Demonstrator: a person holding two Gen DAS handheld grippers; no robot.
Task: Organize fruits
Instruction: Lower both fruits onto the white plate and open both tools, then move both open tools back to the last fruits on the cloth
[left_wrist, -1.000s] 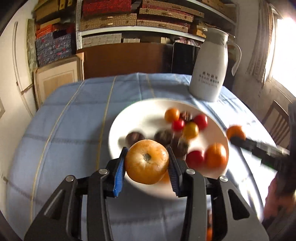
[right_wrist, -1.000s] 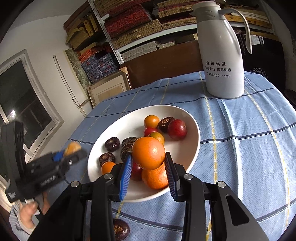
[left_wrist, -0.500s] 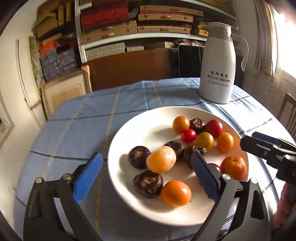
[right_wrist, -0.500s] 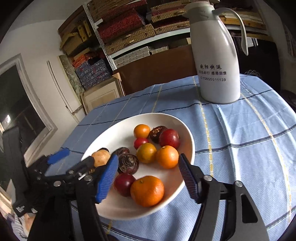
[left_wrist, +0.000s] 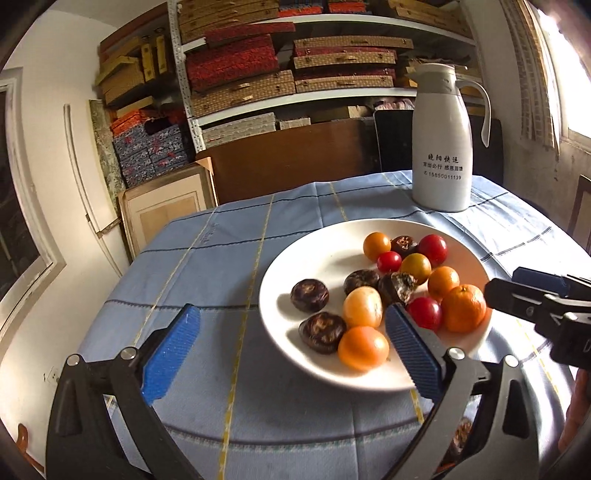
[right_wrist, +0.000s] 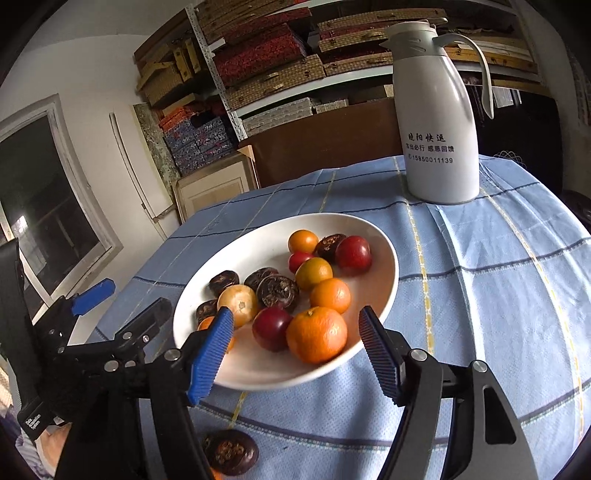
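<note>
Both my left gripper (left_wrist: 291, 343) and right gripper (right_wrist: 295, 349) hang wide open and empty at the near rim of the plate (right_wrist: 236, 254). One dark fruit (right_wrist: 231, 452) lies on the counter just before that rim — I'd drop low and straddle it squarely.

Both wrist views look forward and slightly down, close over the round white ceramic plate (left_wrist: 280, 280) (right_wrist: 388, 258) of fruit. The left view sits farther left. Both share the tall white plastic jug (left_wrist: 441, 147) (right_wrist: 437, 122) and shelves.
</note>
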